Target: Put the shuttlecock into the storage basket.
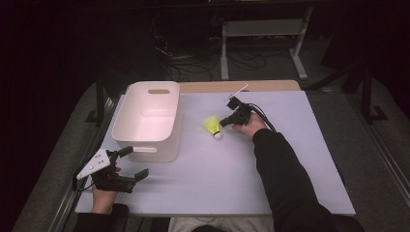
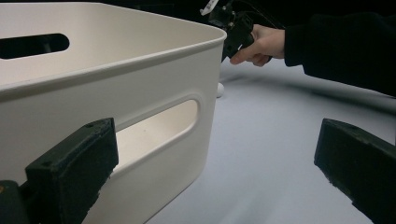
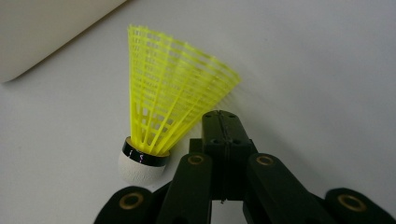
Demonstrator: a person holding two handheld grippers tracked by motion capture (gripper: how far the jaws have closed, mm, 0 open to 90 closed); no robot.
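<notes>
Shuttlecock: we see a yellow shuttlecock [image 1: 212,126] lying on the desk [image 1: 232,164], just right of the bin, white cork end toward us, skirt toward the far edge. In the right gripper view the shuttlecock [image 3: 173,102] stands with its cork down at the left and the mesh skirt fanning up and to the right.

Right tongs: we find the right tongs [image 1: 223,122] at the shuttlecock's right side; in their own view the right tongs [image 3: 223,122] have both jaws pressed flat together with nothing between them, their tip against or just in front of the lower edge of the skirt; we cannot tell if they touch.

Left tongs: we see the left tongs [image 1: 133,162] at the near left of the desk, jaws spread wide and empty. In their own view the left tongs [image 2: 215,158] face the bin's near corner, one jaw in front of its wall, the other over bare desk.

Bin: a white bin [image 1: 145,140] with slot handles stands at the left of the desk; the bin [image 2: 154,70] is open on top.

Right hand: it [image 2: 259,44] holds its gripper beyond the bin's corner.
</notes>
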